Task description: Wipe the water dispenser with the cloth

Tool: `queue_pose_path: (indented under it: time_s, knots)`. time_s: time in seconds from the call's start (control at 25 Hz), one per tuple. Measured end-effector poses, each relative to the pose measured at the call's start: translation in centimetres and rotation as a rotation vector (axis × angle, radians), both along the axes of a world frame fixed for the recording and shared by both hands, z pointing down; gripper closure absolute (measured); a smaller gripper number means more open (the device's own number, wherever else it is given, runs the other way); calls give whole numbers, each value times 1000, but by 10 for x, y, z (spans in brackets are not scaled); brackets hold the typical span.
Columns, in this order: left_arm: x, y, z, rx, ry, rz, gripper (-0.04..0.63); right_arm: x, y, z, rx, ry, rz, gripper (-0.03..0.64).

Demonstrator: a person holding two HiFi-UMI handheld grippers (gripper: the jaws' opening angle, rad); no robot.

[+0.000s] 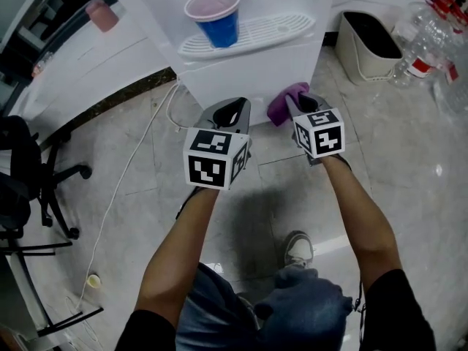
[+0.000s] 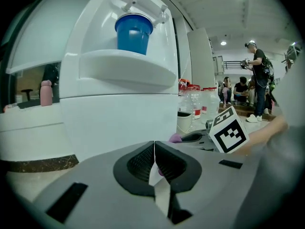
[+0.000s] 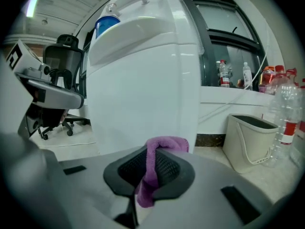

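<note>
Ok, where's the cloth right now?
The cloth is pinched in the right gripper, right of centre in the head view, by the lower front of the dispenser, with the bin farther right.

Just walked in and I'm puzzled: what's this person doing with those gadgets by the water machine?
A person holds a gripper in each hand. The right gripper is clamped on a purple cloth, held low before the white water dispenser. The left gripper is shut and empty. A blue cup sits on its tray.
</note>
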State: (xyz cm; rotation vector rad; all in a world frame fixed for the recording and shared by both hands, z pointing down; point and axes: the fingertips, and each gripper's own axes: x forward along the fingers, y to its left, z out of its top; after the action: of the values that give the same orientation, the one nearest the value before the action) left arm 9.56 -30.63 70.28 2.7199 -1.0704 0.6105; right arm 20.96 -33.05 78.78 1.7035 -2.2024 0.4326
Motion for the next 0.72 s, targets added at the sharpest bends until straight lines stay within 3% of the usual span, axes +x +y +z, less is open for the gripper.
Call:
queue_pose_path:
  time_s: [0.28,0.72]
  knots:
    - [29,-1,-11,8,11,48,569,44,5,-20,-3,4,67,584]
    - [29,11,-81,-46,38,49,569,22,36,-127,-8,1,32,584]
